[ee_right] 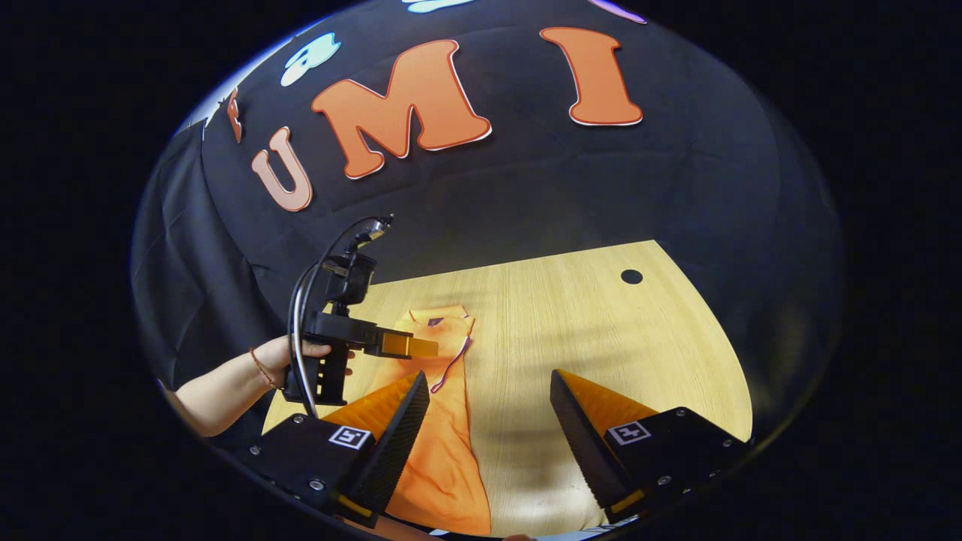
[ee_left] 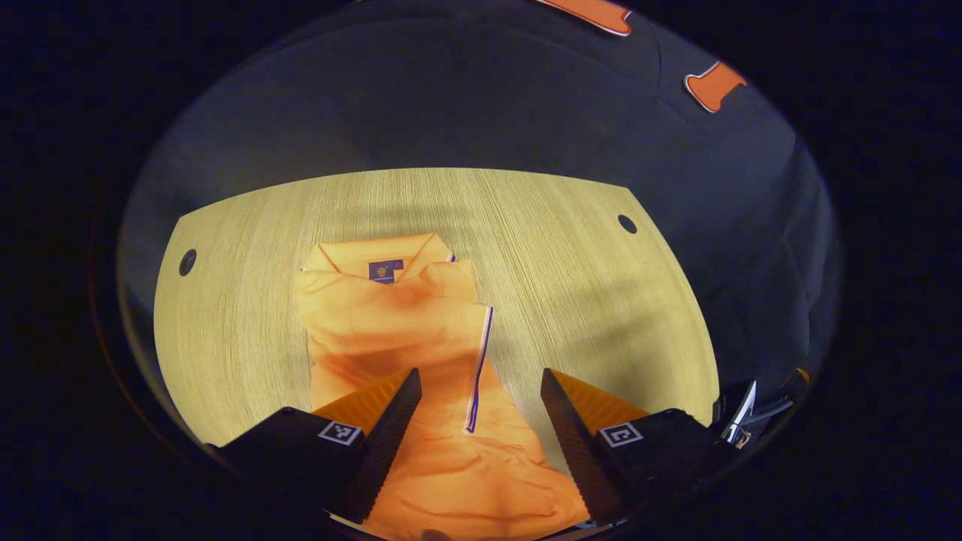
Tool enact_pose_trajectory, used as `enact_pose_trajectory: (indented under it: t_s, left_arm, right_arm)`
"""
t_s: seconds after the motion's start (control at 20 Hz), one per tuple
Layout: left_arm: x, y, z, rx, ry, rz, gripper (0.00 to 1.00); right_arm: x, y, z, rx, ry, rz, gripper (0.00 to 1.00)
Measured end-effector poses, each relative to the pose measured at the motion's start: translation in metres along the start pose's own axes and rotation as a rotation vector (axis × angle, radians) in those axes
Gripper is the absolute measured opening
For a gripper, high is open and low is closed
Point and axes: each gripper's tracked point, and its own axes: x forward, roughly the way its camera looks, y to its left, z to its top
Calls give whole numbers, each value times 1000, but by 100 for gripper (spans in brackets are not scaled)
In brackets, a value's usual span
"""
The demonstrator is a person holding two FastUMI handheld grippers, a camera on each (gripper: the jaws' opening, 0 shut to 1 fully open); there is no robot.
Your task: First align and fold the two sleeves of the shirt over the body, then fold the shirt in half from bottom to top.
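**My two grippers hang over the orange shirt**

I hold one gripper in each hand. In the left gripper view, my left gripper (ee_left: 481,402) has its jaws spread wide. Nothing is between them but air. The shirt (ee_left: 406,330) lies flat on the table (ee_left: 586,300) under them. Its collar (ee_left: 379,255) points to 12 o'clock, away from me. The bottom of the shirt runs down to 6 o'clock, between my two fingers (ee_left: 391,436). A sleeve (ee_left: 421,304) is folded over the body. Its edge has a thin dark stripe that runs down the middle of the shirt.

In the right gripper view, my right gripper (ee_right: 488,406) is also spread wide and pinches nothing. The shirt (ee_right: 443,443) lies toward 7 o'clock, partly under my left-side finger. Bare table (ee_right: 601,330) is between the fingers. My other gripper (ee_right: 409,346) is at 9 o'clock, above the shirt near its collar. My hand (ee_right: 289,357) holds its handle, and a cable (ee_right: 301,300) loops up from it. I cannot tell from here how its jaws stand.

The table has a small round hole (ee_right: 631,276) near its far edge, at 1 o'clock.
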Motion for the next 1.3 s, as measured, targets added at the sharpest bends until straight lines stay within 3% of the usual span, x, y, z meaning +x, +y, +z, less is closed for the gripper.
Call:
enact_pose_trajectory:
  t_s: [0.35, 0.6, 0.75, 1.05, 1.3]
  left_arm:
    - [-74, 30, -2, -23, -121, 25, 99]
    - [-116, 60, -31, -57, -153, 48, 99]
    - [-132, 86, -59, -18, -171, 132, 99]
    - [-153, 97, -147, -43, -98, 142, 99]
    - [-157, 95, -228, -62, -18, 168, 99]
  right_arm:
    - [27, 38, -6, -7, 44, 39, 99]
    - [44, 65, -26, -20, 100, 35, 99]
    - [50, 78, -47, -50, 149, 20, 99]
    - [48, 93, -101, -116, 243, -25, 99]
    - [28, 96, -175, -198, 393, -45, 99]
